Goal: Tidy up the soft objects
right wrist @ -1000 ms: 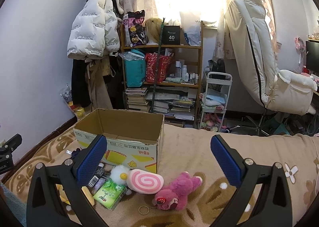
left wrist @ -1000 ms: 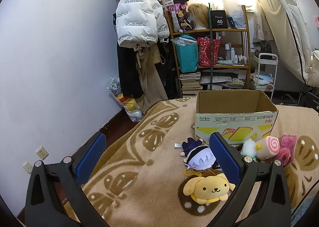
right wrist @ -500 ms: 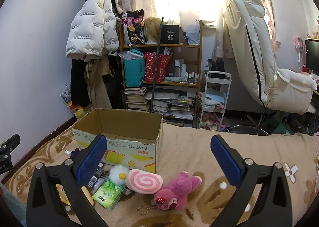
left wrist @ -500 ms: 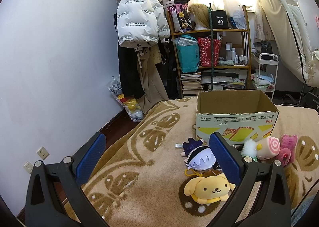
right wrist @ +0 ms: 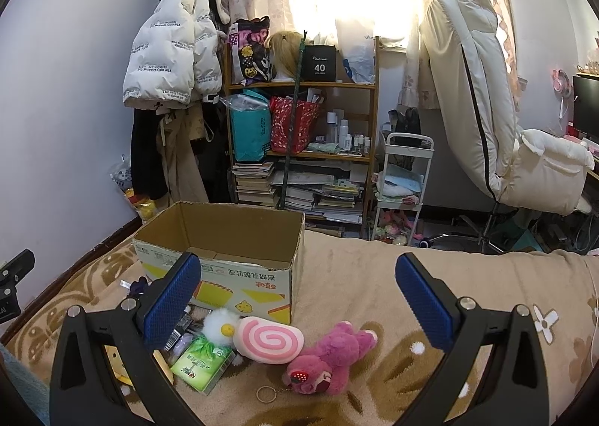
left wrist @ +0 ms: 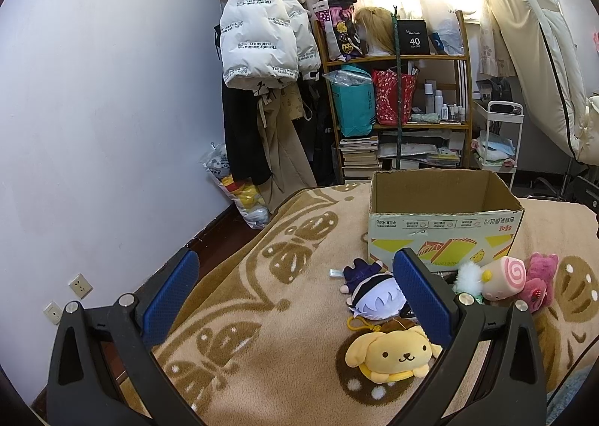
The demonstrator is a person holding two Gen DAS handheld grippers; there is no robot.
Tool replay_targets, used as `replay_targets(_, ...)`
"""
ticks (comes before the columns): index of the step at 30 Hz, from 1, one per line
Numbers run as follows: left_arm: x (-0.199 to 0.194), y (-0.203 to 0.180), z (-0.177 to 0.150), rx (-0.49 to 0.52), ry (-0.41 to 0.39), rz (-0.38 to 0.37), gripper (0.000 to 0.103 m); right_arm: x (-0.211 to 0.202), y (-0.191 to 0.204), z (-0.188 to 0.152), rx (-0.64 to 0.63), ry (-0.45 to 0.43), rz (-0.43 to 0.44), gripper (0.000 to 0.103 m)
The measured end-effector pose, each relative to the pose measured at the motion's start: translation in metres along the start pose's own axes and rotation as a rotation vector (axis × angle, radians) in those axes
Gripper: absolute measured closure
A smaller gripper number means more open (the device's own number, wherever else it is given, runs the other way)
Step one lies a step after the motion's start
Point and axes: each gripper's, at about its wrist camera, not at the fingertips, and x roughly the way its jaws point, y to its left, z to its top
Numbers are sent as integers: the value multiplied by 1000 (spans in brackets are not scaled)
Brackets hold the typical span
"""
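Listing, left to right, on the patterned blanket [left wrist: 239, 298]: left gripper [left wrist: 295, 298], jaws wide and empty, hanging above bare blanket; purple-haired plush [left wrist: 368, 293] just ahead of its right finger; yellow dog plush [left wrist: 393, 353] nearest the camera; cardboard box [left wrist: 445, 223], open-topped and apparently empty, standing behind the toys. Right of these: white fluffy chick [right wrist: 221, 325], green tissue pack [right wrist: 200, 368], pink swirl plush [right wrist: 268, 340] and pink bear plush [right wrist: 331, 358] with its keyring [right wrist: 266, 395], all lying in front of the box. Right gripper [right wrist: 295, 298], jaws wide, empty, poised above the bear. Step in hand: approach, nothing boxed yet. Next move likely calls for lowering onto one toy and pinching its soft body. Against the earlier frames: practically unchanged, both views shifted only slightly.
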Motion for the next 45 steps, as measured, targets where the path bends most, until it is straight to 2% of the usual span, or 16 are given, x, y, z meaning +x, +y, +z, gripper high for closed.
replay_targets(33, 5, -4, 0, 20, 30, -6, 1, -1, 5, -2, -11, 8, 5, 0)
replay_targets(39, 13, -11, 3, 33, 40, 10, 1, 8, 0, -3, 39, 44, 48, 0)
replay_targets(45, 22, -15, 8, 30, 52, 2, 1, 15, -4, 0, 63, 75, 46, 0)
